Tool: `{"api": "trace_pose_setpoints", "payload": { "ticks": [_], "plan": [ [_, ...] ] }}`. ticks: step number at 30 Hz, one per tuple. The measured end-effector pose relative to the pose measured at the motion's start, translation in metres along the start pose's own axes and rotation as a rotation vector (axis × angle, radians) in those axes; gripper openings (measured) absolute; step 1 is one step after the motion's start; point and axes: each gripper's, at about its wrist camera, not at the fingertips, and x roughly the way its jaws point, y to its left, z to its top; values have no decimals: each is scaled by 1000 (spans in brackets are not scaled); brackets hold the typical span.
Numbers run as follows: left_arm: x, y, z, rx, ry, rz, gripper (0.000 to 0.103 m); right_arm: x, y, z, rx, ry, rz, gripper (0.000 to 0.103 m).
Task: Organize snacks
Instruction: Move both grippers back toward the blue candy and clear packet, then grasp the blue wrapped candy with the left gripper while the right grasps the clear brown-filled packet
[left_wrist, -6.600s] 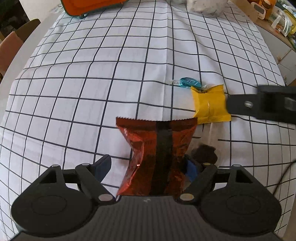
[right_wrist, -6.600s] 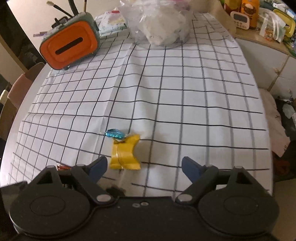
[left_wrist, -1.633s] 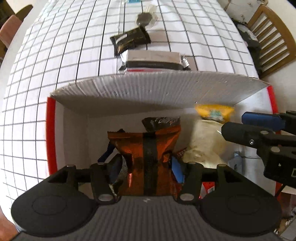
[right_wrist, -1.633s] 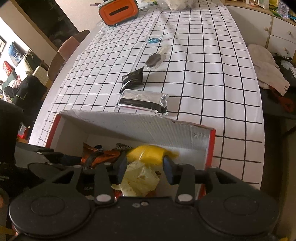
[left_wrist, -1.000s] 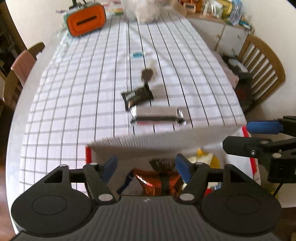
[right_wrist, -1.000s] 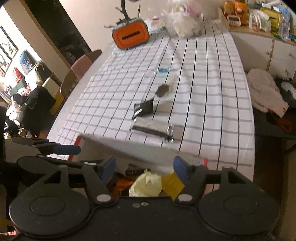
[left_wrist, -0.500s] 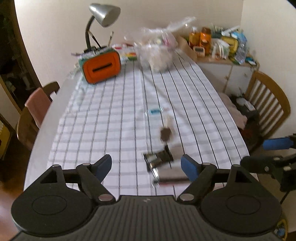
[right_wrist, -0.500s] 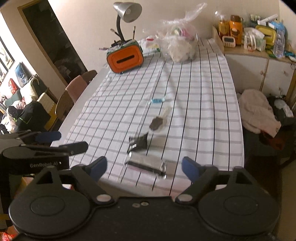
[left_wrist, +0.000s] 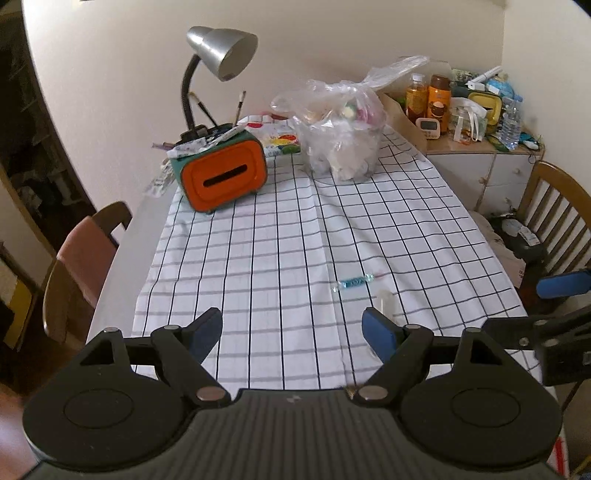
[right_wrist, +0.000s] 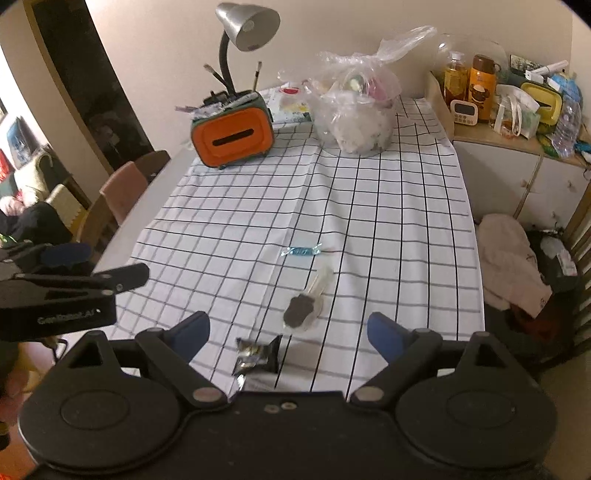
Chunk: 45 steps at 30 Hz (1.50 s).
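Both claws are held high above the table with nothing in them: the left claw and the right claw are spread wide open, likely so the next snack can be picked. Snacks are left on the checked cloth: a blue candy, a dark treat in a clear wrapper just nearer, and a small black packet nearest the right claw. The black packet is probably the easiest to be reached first.
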Motion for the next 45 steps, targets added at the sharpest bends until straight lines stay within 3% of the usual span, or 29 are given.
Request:
{"api": "trace_pose_setpoints", "payload": {
  "ticks": [13, 23, 31, 45],
  "plan": [
    [102, 14, 3, 83, 55, -32, 83, 111, 2, 15, 45, 132, -52, 89],
    [151, 5, 5, 176, 89, -112, 83, 191, -2, 7, 113, 257, -85, 84],
    [181, -7, 21, 290, 103, -152, 83, 226, -1, -1, 124, 314, -120, 71],
    [232, -38, 37, 394, 155, -188, 83, 211, 0, -16, -8, 265, -167, 33]
  ]
}}
